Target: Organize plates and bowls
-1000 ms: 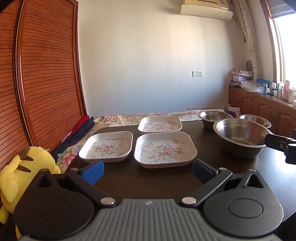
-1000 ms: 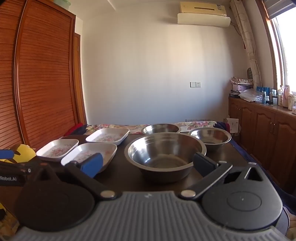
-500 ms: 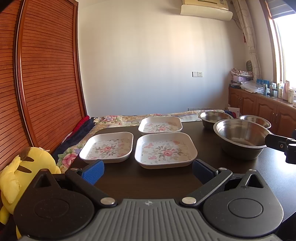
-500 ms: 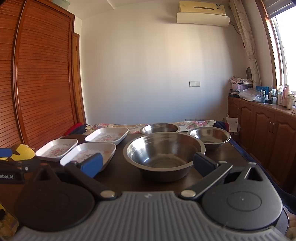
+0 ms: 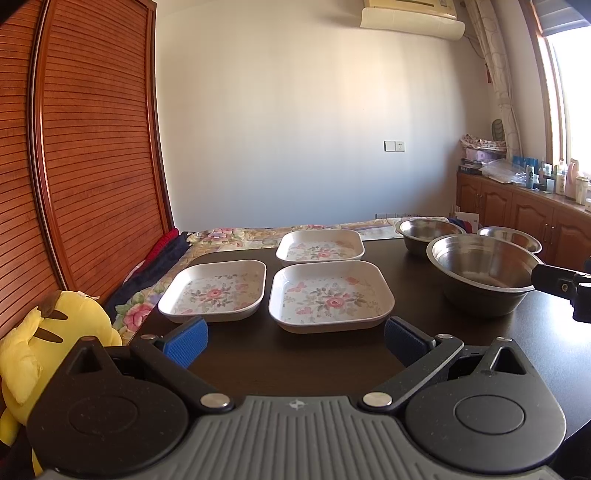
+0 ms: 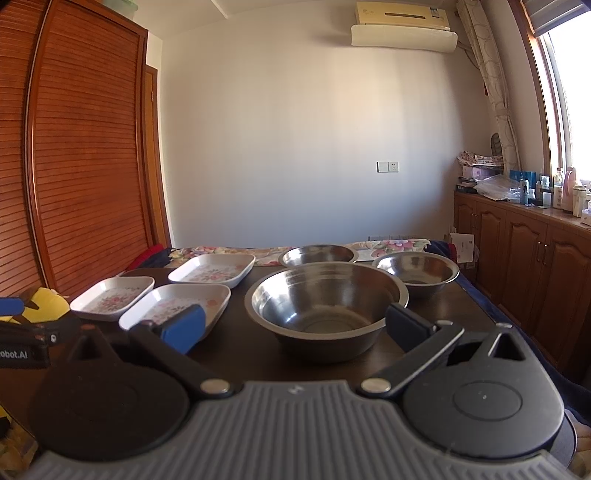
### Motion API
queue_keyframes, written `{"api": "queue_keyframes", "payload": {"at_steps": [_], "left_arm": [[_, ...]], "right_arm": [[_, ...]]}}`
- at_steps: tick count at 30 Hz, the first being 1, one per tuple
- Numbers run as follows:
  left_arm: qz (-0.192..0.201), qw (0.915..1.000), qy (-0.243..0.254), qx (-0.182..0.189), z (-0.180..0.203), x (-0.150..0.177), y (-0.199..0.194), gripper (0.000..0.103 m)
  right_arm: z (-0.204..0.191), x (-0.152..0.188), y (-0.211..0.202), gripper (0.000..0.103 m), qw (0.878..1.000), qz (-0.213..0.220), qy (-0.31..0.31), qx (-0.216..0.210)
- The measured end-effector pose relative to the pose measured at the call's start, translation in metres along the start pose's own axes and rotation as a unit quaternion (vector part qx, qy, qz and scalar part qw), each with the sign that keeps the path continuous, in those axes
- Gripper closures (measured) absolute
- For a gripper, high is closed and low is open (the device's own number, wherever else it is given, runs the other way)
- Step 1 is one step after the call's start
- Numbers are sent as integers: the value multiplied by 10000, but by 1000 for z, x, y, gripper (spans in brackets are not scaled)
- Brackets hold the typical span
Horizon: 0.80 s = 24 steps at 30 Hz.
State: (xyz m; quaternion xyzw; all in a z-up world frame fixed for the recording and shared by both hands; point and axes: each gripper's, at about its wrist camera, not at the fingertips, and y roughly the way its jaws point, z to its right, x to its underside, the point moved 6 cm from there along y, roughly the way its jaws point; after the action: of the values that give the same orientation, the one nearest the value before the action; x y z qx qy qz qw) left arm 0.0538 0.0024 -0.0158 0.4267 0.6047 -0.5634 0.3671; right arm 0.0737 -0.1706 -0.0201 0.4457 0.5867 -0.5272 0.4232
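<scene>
Plates and bowls lie unsorted on a dark worktop (image 5: 314, 362), none stacked; going left to right, a yellow plush toy (image 5: 44, 332) sits off the worktop's left edge; then three square floral plates, the left plate (image 5: 214, 291), the near plate (image 5: 330, 297) just beside it, and the far plate (image 5: 321, 248) behind; then three steel bowls, the big bowl (image 6: 325, 299) nearest, a back bowl (image 6: 317, 254) behind it, and a side bowl (image 6: 415, 271) to its right.

Left tool (image 5: 295, 338): jaws spread wide, holding nothing, facing the near plate; right tool (image 6: 295, 325): jaws spread wide, holding nothing, facing the big bowl, with one pad (image 6: 406, 326) close to its rim, contact not clear.

Judgement: the opening approach is in hand; no item is gripped or moved yet. The next move likely calls for each tool to close on a rim, plate on plate and smaller bowls nested in the big one; thin rims give little purchase, and steel may slip.

Surface: smooth dark wood, bare between items. Room: slatted wooden doors (image 5: 85, 155) at left; plain wall; air conditioner (image 6: 402, 31) overhead; bedding (image 5: 236, 234) behind the worktop; cabinets (image 6: 524, 251) with bottles under a bright window at right.
</scene>
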Motion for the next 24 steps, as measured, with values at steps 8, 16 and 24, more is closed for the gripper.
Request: {"api": "queue_keyframes", "payload": {"at_steps": [8,16,24], "left_arm": [[2,10000,1,2,0,0,0,0],[-10,10000,-1,-5,1,4,1,0],[-9,10000,-6,-9,1,6,1,0]], "right_arm": [[3,2,-1,0,10000,-17,10,1],[3,1,-1,0,10000,-23,20,14],[4,1,-2,0,10000,-32,7,21]]}}
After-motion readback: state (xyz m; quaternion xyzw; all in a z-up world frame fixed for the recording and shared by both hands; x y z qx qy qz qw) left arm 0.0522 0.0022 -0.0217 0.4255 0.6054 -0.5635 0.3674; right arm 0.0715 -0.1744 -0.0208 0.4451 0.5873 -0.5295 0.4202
